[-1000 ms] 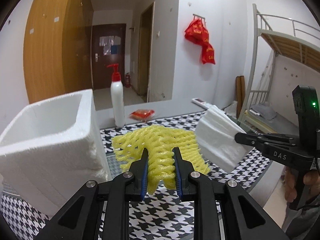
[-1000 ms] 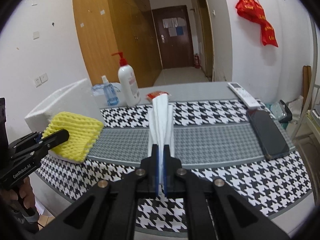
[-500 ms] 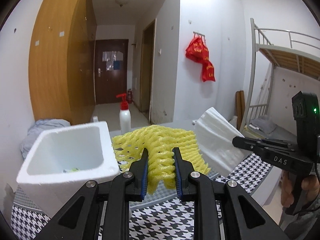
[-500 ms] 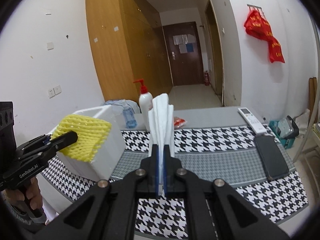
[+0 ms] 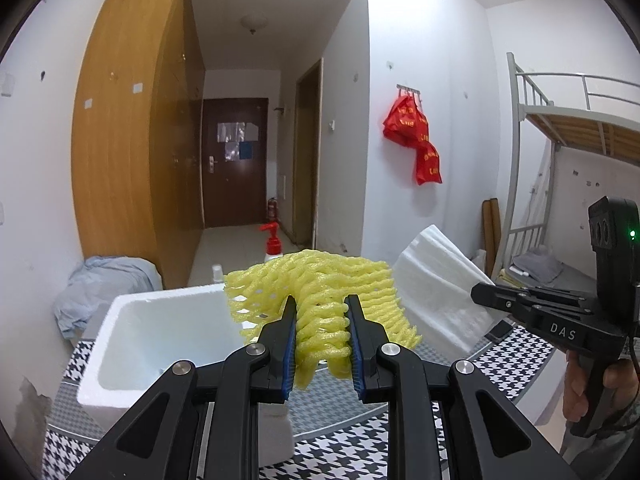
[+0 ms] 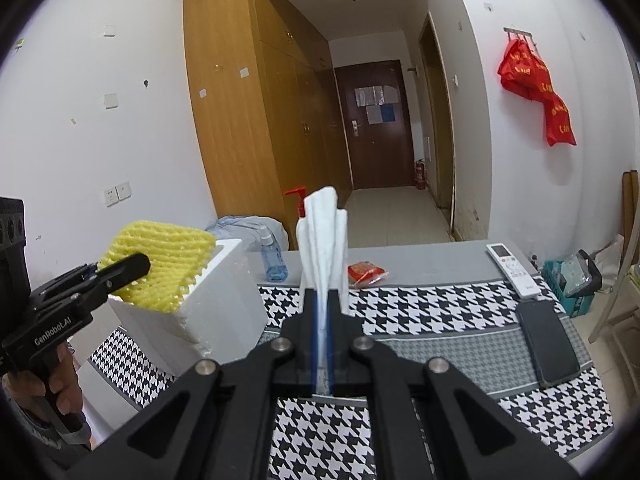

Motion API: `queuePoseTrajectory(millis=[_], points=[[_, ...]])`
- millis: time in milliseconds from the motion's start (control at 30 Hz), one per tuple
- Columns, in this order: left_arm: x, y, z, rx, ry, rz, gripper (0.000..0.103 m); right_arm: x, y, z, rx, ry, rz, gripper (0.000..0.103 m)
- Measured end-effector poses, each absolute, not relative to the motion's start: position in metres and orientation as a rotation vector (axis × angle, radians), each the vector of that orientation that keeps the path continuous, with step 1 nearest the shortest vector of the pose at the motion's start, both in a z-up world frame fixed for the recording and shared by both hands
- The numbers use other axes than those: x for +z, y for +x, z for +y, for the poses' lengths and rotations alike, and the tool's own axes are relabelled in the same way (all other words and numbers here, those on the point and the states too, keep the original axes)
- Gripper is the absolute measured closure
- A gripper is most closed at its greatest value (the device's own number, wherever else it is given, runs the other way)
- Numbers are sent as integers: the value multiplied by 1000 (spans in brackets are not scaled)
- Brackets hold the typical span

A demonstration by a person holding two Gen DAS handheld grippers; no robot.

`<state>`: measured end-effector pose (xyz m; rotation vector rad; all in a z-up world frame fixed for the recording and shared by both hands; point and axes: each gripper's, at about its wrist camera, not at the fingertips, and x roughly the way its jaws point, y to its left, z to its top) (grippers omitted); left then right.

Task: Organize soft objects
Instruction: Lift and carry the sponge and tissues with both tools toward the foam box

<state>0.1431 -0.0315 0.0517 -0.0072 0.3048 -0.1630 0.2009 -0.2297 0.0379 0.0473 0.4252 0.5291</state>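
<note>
Left tongs (image 5: 322,330) clenching one yellow foam net (image 5: 320,296), right tongs (image 6: 320,312) one white foam sheet (image 6: 322,236).

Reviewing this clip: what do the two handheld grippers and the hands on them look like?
Both are matte black scissor-link grippers with silver pivot bolts and blue finger pads. The left gripper reads "GenRobot.AI" in white on its side; the right gripper reads "DAS" and has a boxy black module with a green light and a thin black cable. Bare hands grip each handle; the sleeve looks grey.
</note>
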Motion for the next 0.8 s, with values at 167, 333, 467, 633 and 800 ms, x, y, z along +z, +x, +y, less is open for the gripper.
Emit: queuePoseTrajectory(millis=[167, 333, 467, 633, 800], points=[[57, 138, -29, -152, 0, 284, 80, 40, 202, -223, 538, 43, 419, 98], [60, 139, -19, -109, -7, 272, 80, 44, 202, -214, 561, 35, 405, 98], [61, 140, -9, -71, -10, 267, 80, 49, 204, -205, 587, 27, 395, 98], [63, 143, 3, -27, -7, 267, 80, 53, 207, -190, 626, 22, 386, 98], [66, 140, 17, 2, -15, 259, 80, 53, 211, -174, 659, 15, 388, 98]])
